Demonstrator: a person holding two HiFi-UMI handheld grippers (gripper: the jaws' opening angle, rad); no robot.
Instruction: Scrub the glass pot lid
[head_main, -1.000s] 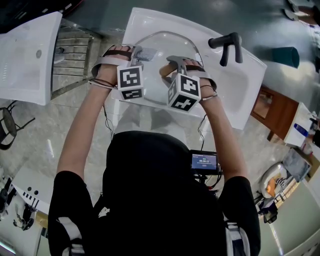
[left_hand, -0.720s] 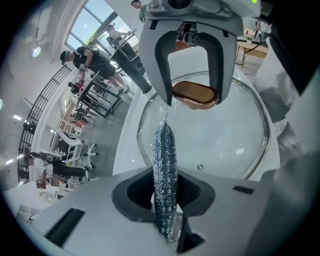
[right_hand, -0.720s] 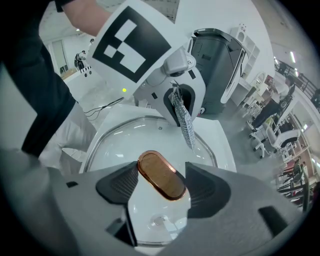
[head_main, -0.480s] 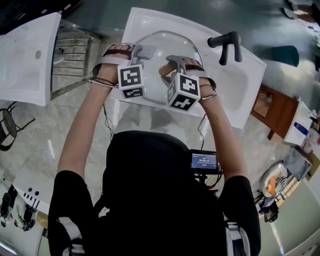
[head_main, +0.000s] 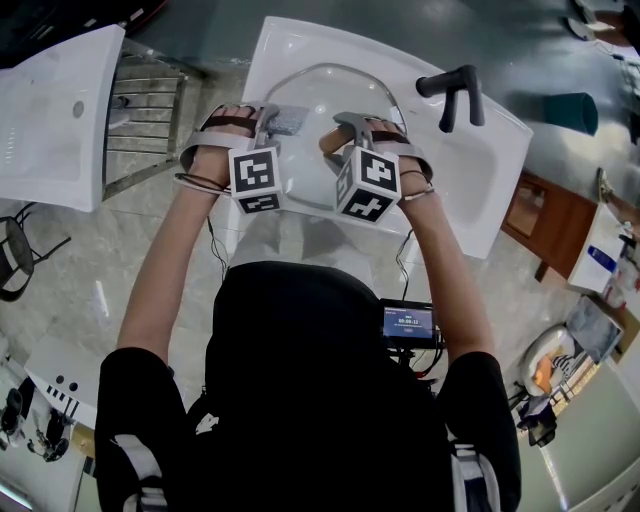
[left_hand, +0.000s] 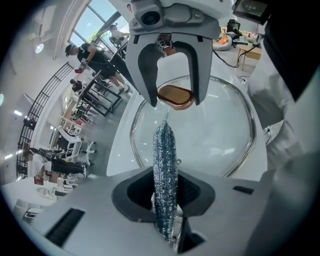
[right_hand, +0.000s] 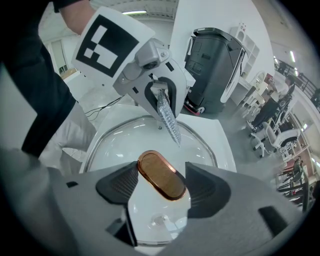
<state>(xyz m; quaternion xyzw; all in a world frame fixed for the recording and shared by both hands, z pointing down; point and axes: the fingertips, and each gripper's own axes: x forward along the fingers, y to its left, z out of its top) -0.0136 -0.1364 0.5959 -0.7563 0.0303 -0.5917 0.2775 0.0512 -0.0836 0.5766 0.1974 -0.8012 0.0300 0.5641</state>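
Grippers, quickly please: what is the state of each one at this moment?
Left gripper: closed, holding a steel scourer.
Right gripper: closed on the brown knob of the glass pot lid.

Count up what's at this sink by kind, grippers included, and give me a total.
Glass lid: 1
Metal scrubber: 1
Grippers: 2, the left gripper and the right gripper
Faucet: 1
Sink: 1
Total: 6
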